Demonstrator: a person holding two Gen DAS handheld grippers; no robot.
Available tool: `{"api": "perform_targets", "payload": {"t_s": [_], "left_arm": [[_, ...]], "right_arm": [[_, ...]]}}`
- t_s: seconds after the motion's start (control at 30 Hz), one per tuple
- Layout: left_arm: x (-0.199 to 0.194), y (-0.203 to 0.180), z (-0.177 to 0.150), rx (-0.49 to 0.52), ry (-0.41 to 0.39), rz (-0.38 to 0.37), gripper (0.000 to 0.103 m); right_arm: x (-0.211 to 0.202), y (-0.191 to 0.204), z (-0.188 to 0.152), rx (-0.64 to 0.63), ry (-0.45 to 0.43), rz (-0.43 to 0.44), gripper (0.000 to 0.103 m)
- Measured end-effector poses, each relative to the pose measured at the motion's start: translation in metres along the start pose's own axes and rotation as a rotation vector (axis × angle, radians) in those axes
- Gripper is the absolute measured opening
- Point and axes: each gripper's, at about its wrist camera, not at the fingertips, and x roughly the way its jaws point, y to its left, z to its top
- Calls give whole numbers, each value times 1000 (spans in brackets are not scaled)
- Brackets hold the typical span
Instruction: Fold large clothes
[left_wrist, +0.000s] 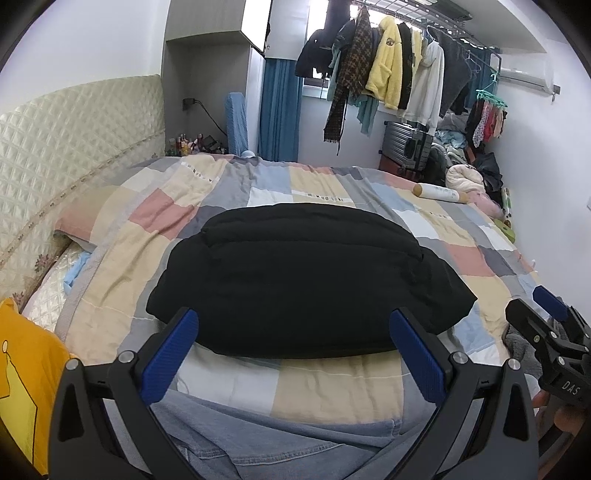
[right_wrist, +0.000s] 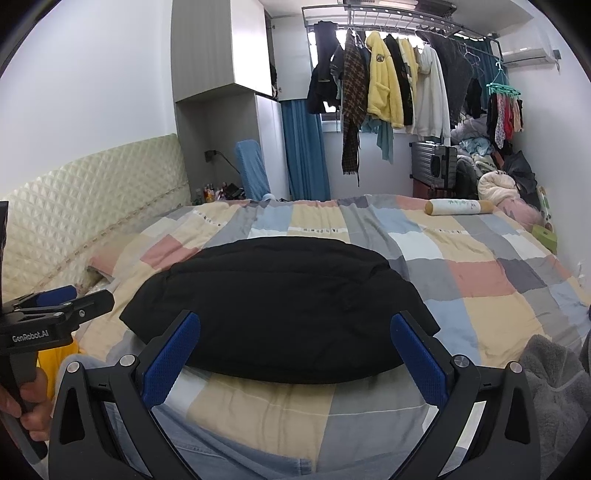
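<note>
A black garment (left_wrist: 303, 280) lies folded into a flat bundle on the patchwork bedspread (left_wrist: 332, 384); it also shows in the right wrist view (right_wrist: 280, 306). My left gripper (left_wrist: 293, 321) is open and empty, held just short of the bundle's near edge. My right gripper (right_wrist: 295, 325) is open and empty, also just short of the near edge. The right gripper shows at the right of the left wrist view (left_wrist: 546, 328). The left gripper shows at the left of the right wrist view (right_wrist: 55, 306).
Blue jeans (left_wrist: 280, 439) lie at the near edge of the bed. A yellow garment (left_wrist: 26, 373) is at the left and a grey fleece (right_wrist: 554, 391) at the right. A bolster pillow (right_wrist: 458, 206) lies at the far right. Clothes hang on a rack (right_wrist: 391, 85) behind.
</note>
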Motion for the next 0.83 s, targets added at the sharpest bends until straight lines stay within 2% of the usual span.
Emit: {"api": "perform_targets", "payload": {"t_s": [0.43,0.83], "left_arm": [[-2,-4,0,13,0,-12,103],[-4,-5,0,12,-6,-8,103]], "right_arm": [[-2,-6,-3,18,0,-33,103],[-5,-10,-2,25,-6,-29,103]]}}
